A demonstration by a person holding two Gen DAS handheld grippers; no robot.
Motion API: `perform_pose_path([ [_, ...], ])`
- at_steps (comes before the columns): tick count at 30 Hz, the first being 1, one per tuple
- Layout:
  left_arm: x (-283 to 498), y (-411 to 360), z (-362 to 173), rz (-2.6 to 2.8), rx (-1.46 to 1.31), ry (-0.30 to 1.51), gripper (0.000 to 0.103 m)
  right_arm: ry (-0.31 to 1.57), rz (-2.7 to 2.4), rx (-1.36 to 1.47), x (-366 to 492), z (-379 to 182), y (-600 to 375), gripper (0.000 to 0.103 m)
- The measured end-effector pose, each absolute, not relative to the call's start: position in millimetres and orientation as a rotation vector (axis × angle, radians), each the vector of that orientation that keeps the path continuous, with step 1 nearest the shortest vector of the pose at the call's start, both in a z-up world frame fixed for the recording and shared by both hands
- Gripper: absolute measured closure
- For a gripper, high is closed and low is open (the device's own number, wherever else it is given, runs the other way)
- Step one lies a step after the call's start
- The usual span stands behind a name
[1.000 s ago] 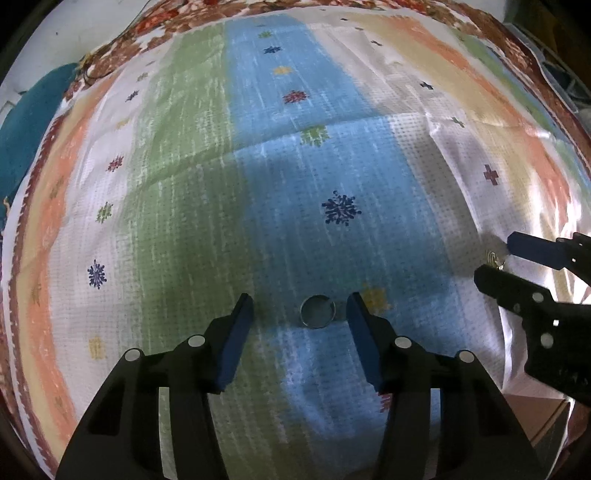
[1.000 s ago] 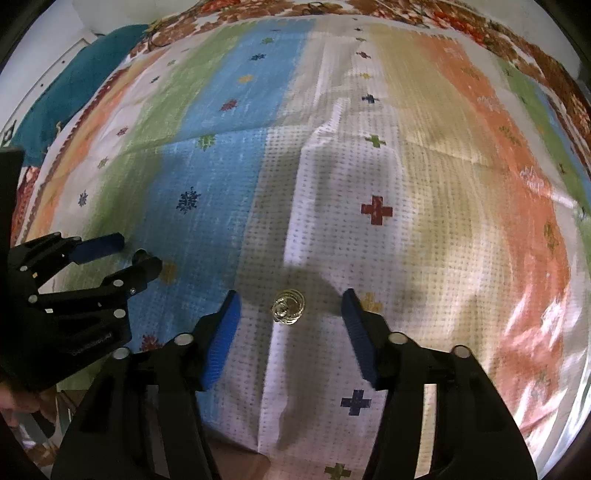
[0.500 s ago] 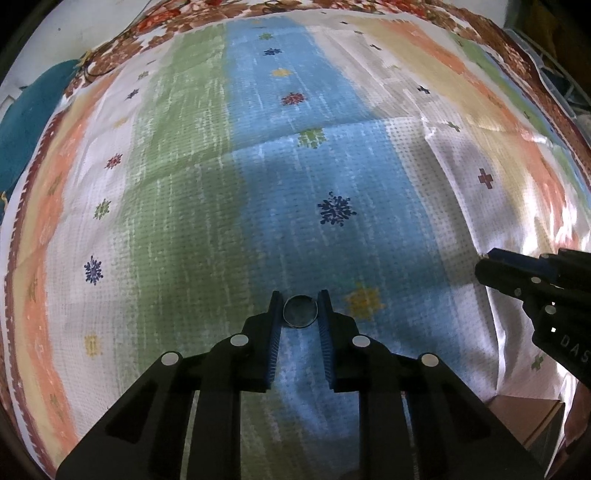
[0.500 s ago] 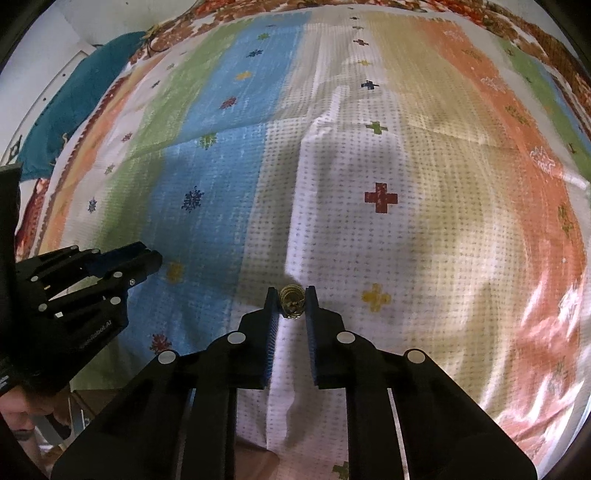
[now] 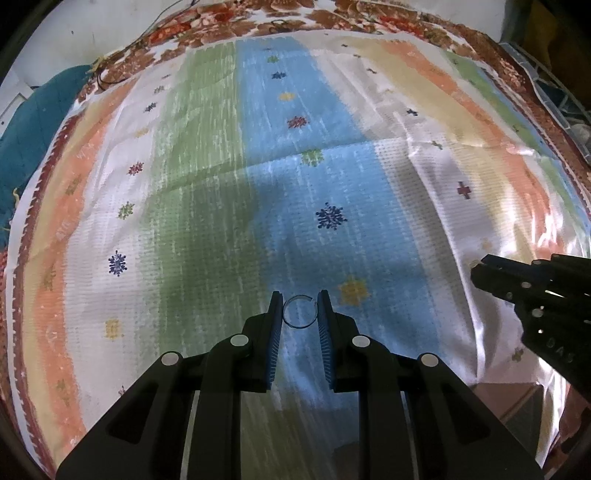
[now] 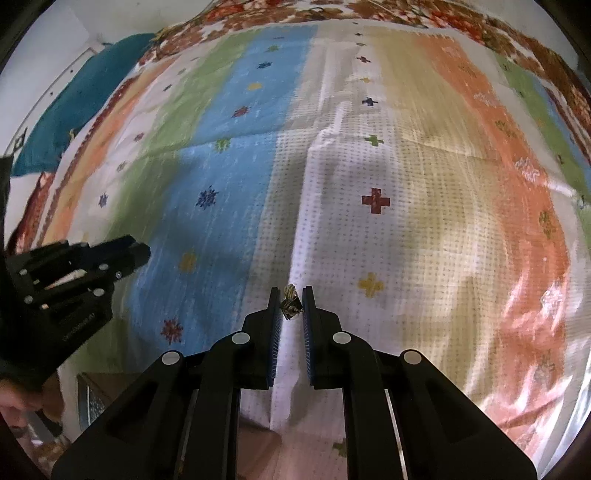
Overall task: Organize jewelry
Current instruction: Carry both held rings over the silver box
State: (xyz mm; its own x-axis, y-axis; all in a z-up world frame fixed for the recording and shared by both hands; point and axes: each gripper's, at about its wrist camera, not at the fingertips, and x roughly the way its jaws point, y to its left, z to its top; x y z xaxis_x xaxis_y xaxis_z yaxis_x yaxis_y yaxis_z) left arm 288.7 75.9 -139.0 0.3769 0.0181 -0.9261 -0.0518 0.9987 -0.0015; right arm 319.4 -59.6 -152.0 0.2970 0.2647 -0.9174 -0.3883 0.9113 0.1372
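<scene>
My left gripper [image 5: 300,309] is shut on a thin silver ring [image 5: 300,312], pinched between its blue-padded fingertips and held a little above the striped cloth [image 5: 207,206]. My right gripper [image 6: 292,305] is shut on a small gold earring [image 6: 290,303], held between its fingertips above the cloth's white stripe. The right gripper also shows at the right edge of the left wrist view [image 5: 480,271]. The left gripper shows at the left edge of the right wrist view [image 6: 136,253].
The colourful striped cloth [image 6: 424,229] covers the whole table, with creases and folds along its middle. A teal cloth [image 5: 22,133] lies off the far left edge. A floral border [image 5: 332,18] marks the far edge.
Both grippers closed from wide open, the left onto the silver ring and the right onto the gold earring. Both then lifted their pieces slightly off the cloth.
</scene>
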Motion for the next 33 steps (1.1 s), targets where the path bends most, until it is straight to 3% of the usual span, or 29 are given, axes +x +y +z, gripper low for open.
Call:
perform_pose_path([
  [33,240.8,59.4,-75.7,-0.017,-0.089,1.059,0.085,1.004,0.420,-0.144,270.9,-80.6,-64.0,0.090],
])
